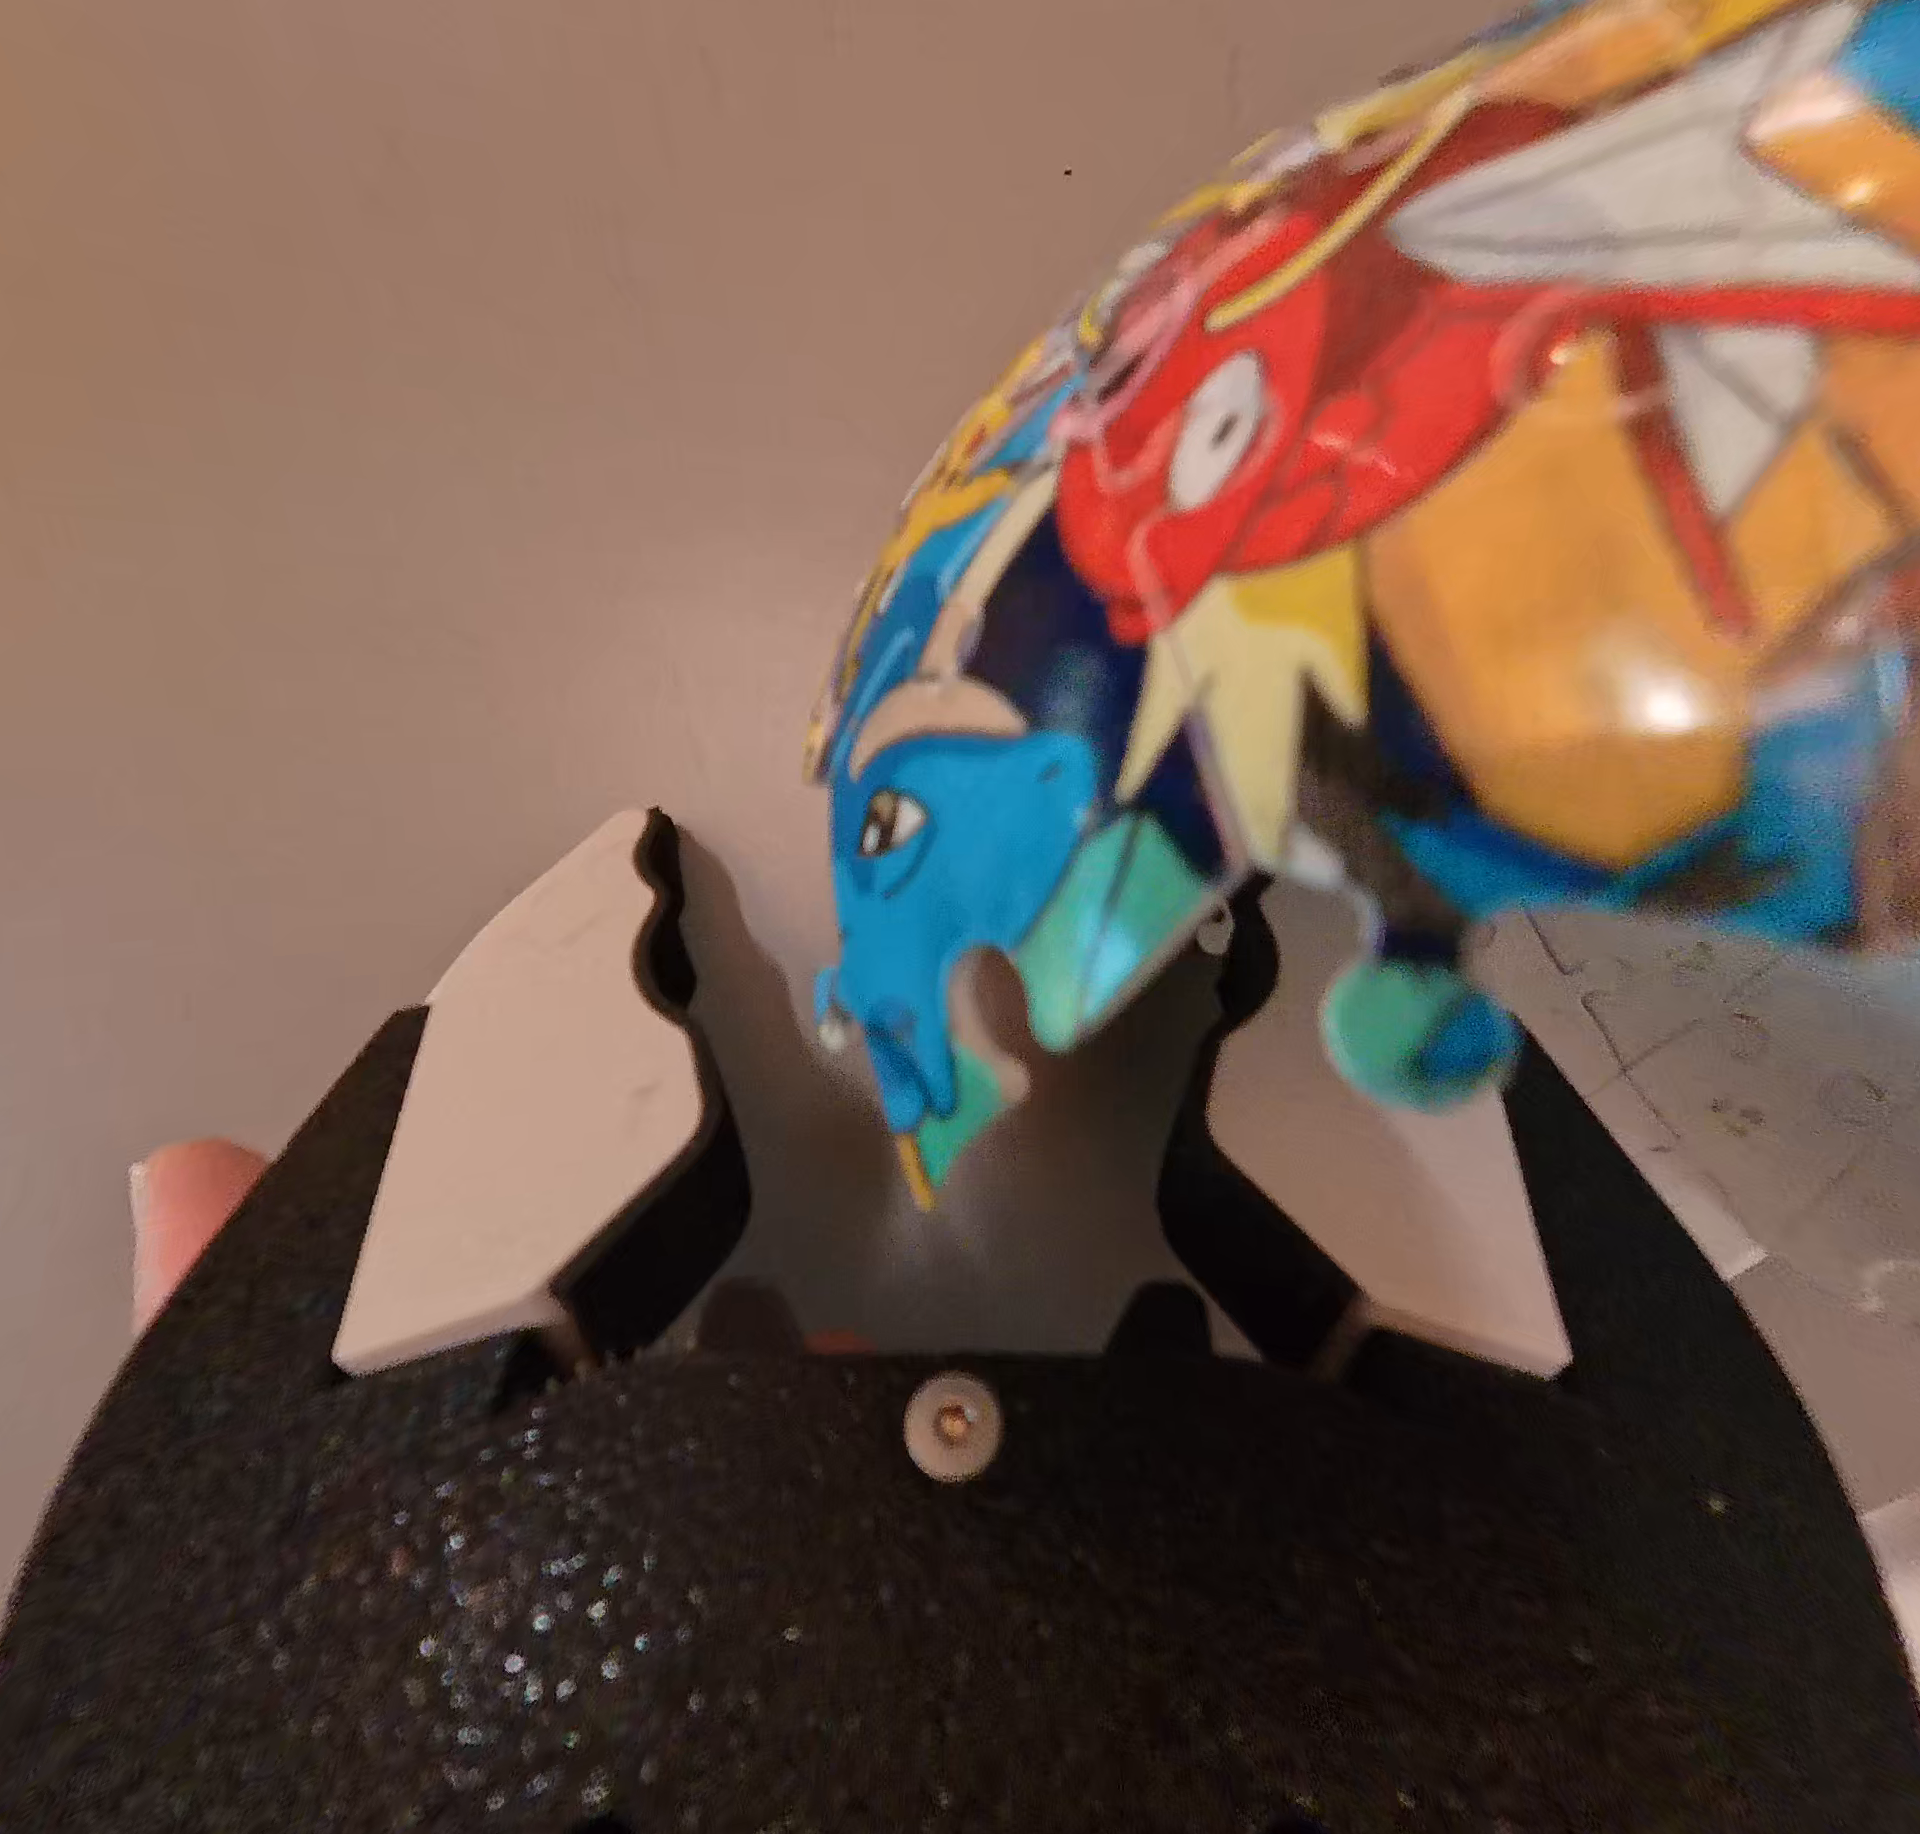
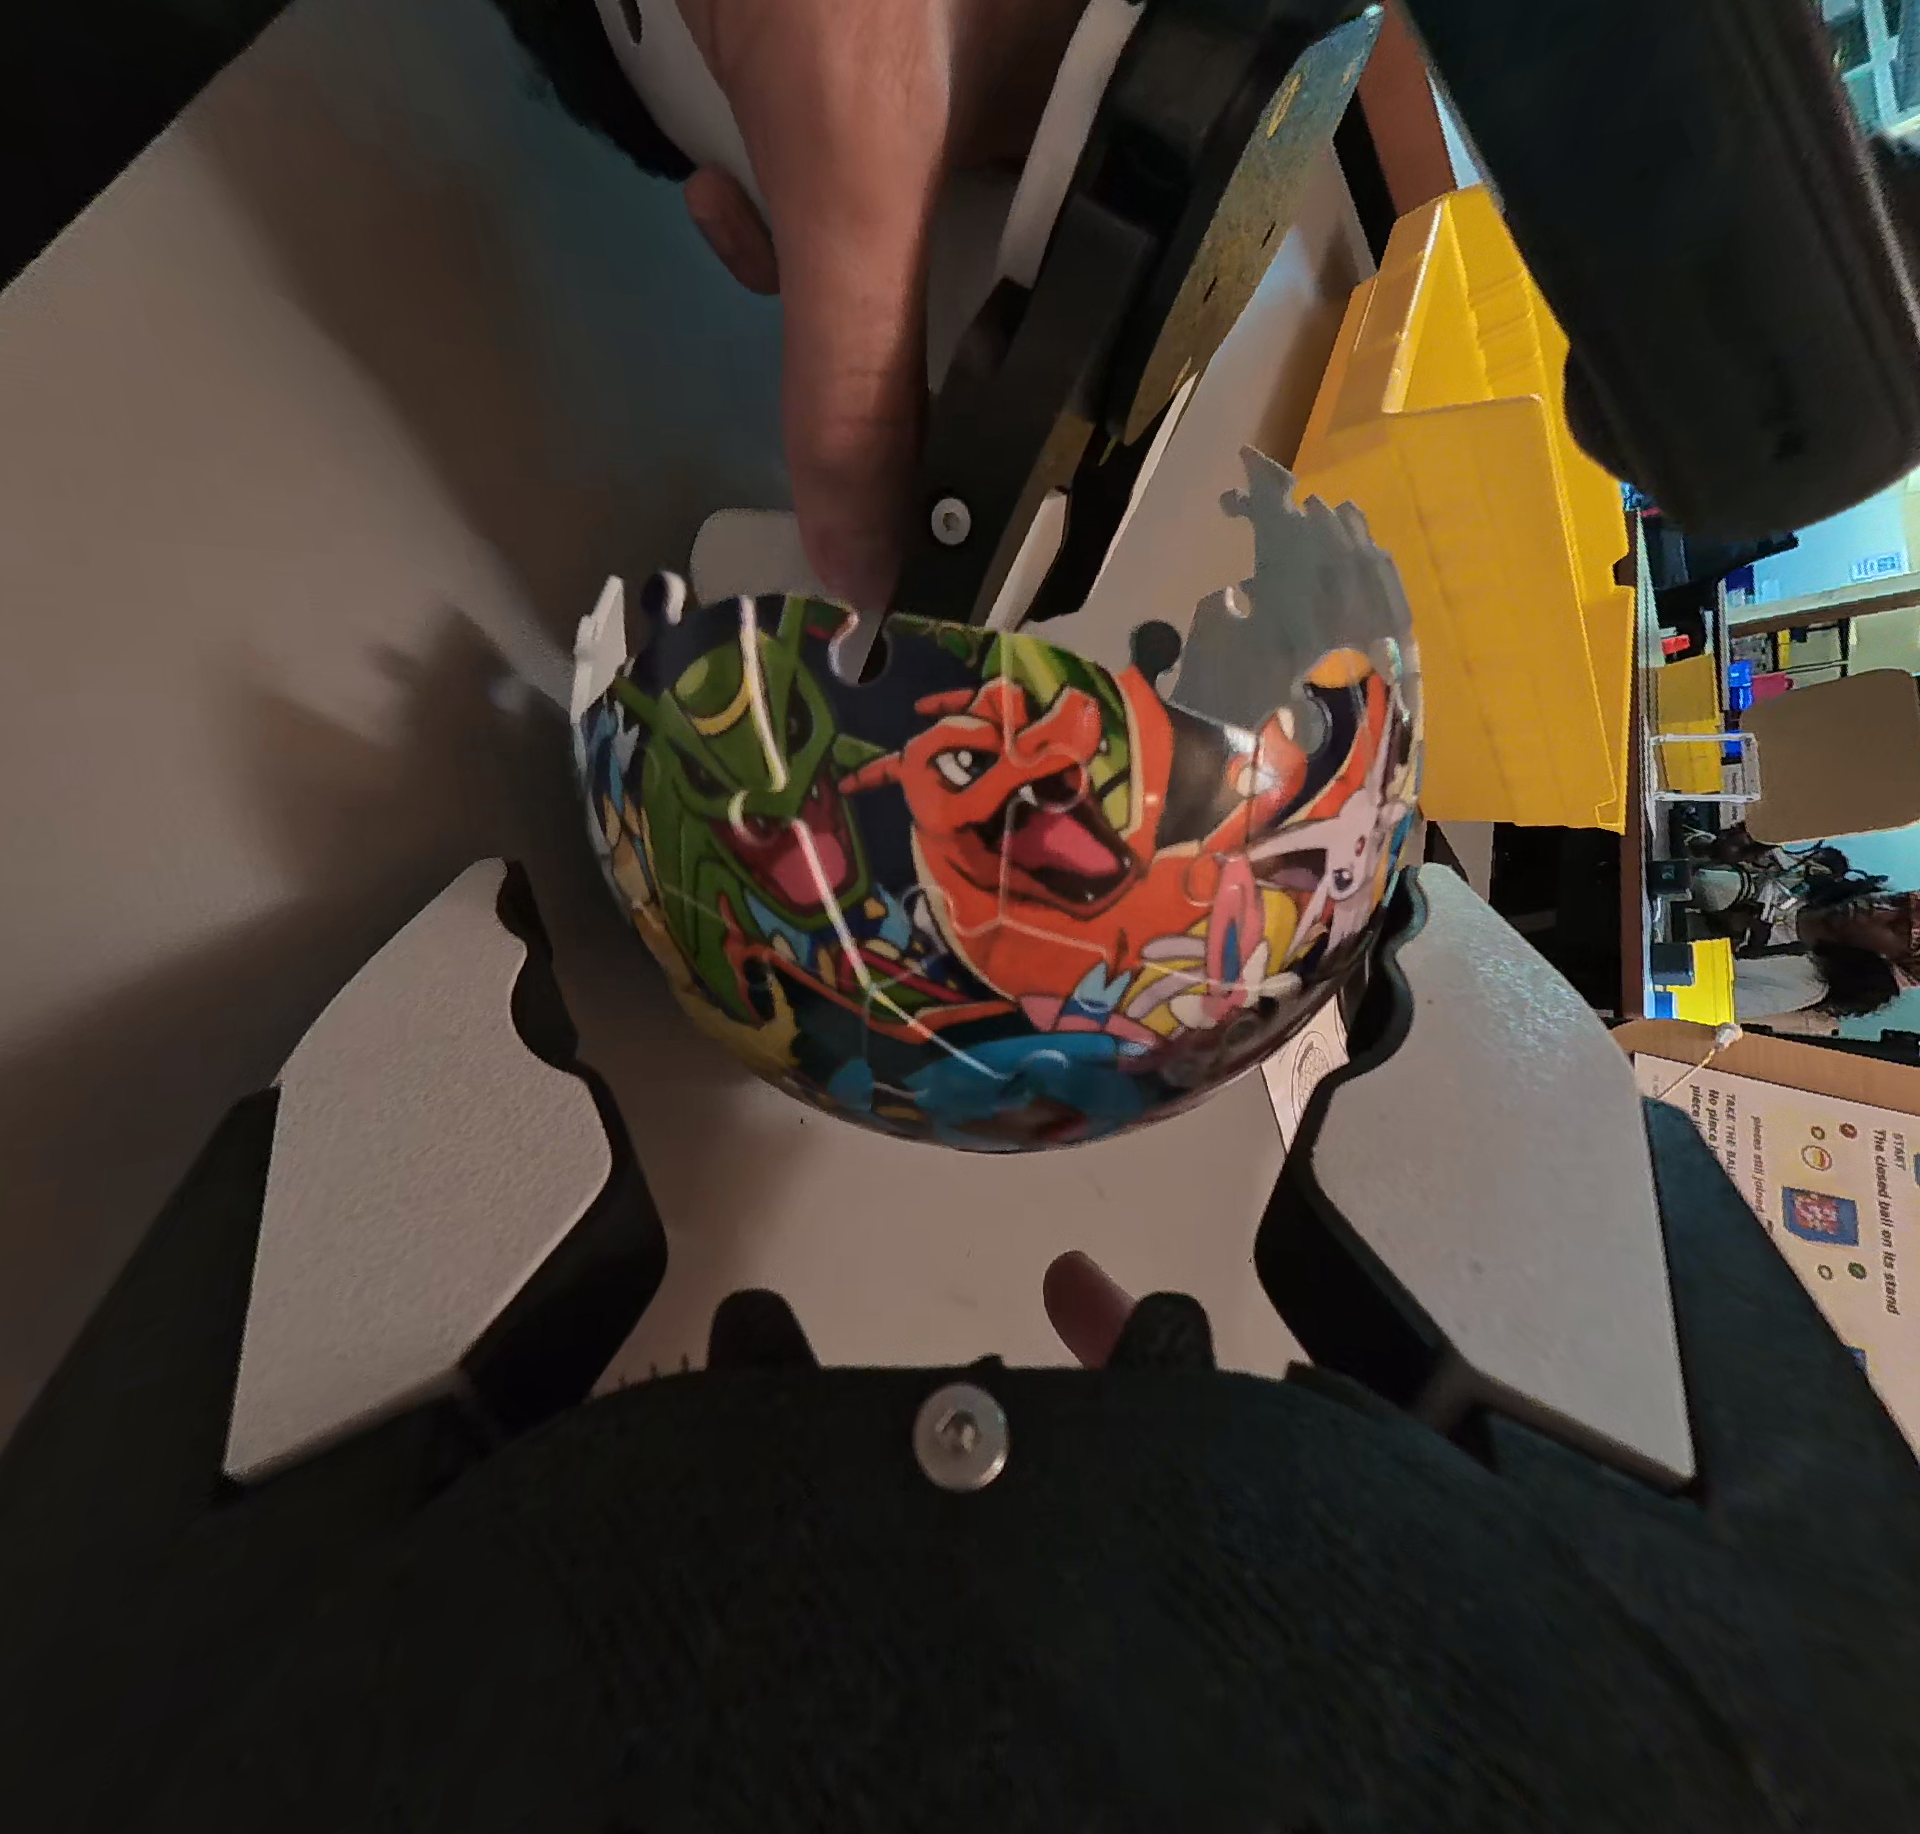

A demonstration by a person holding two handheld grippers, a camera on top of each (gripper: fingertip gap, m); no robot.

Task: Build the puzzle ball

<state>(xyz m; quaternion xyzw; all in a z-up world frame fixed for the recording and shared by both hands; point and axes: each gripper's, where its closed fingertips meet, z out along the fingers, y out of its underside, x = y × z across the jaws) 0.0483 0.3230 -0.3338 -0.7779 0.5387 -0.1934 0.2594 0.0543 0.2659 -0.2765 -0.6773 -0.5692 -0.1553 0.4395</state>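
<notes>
Left wrist view: puzzle ball is blurred and cut off by the right and top edges; only part of its printed shell shows. It sits ahead and right of the left gripper, covering the tip of the right finger. Fingers spread wide; contact with the shell cannot be confirmed.

Right wrist view: half-built ball lies between the fingers of the right gripper, which are spread; the right finger touches the shell, the left stands apart. Open bowl, interior largely hidden. Yellow bins far right, contents not visible. Cardboard box partly cut off.
</notes>
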